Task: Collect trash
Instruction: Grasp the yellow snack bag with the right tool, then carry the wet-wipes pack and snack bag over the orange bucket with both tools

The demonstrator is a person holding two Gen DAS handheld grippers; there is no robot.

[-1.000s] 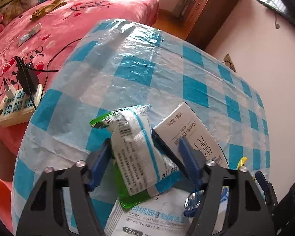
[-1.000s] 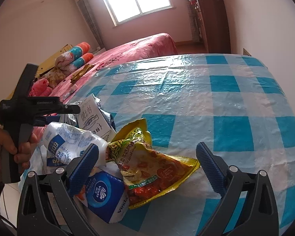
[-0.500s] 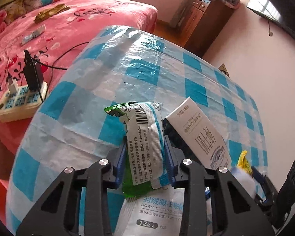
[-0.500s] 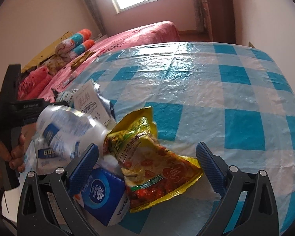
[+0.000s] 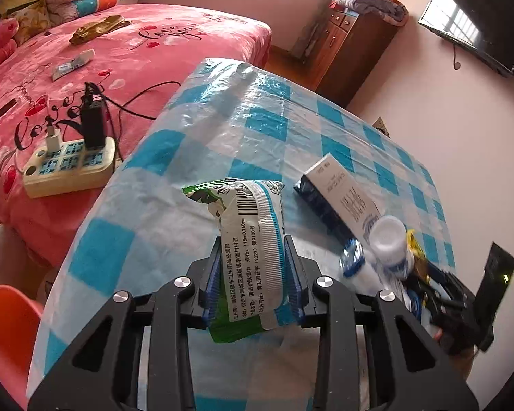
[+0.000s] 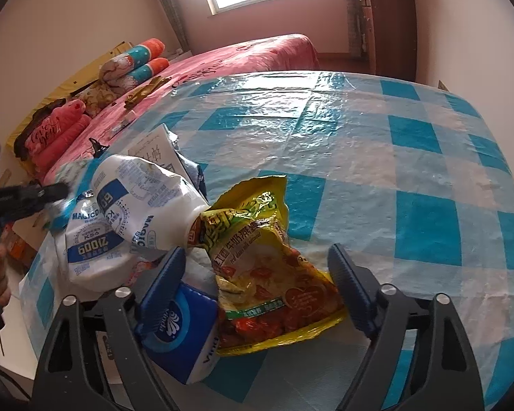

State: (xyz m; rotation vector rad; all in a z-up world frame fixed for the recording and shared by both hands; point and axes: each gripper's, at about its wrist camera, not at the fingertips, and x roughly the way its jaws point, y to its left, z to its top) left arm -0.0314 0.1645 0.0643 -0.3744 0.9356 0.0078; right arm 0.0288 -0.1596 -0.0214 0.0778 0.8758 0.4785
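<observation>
My left gripper (image 5: pixel 253 263) is shut on a green and white wipes pack (image 5: pixel 248 219), which stands up between the blue pads above the checked tablecloth (image 5: pixel 257 120). My right gripper (image 6: pixel 257 281) is closing, its jaws on either side of a yellow snack bag (image 6: pixel 257 260) that lies on the cloth. The left finger (image 6: pixel 162 274) rests against a blue tissue pack (image 6: pixel 185 335), and the right finger (image 6: pixel 349 287) is near the bag's edge. A crumpled white bottle (image 6: pixel 126 205) leans onto the bag. Behind it lies a white carton (image 5: pixel 346 198).
A pink bed (image 5: pixel 154 44) borders the table's left side with a power strip (image 5: pixel 68 164) and cables on it. An orange chair (image 5: pixel 7 328) sits low at the left. A wooden cabinet (image 5: pixel 353 51) and a wall television (image 5: pixel 476 24) are beyond the table.
The left jaws closed on the wipes pack and carried it up and away from the pile. The right jaws narrowed around the snack bag. The white bottle tipped toward the bag.
</observation>
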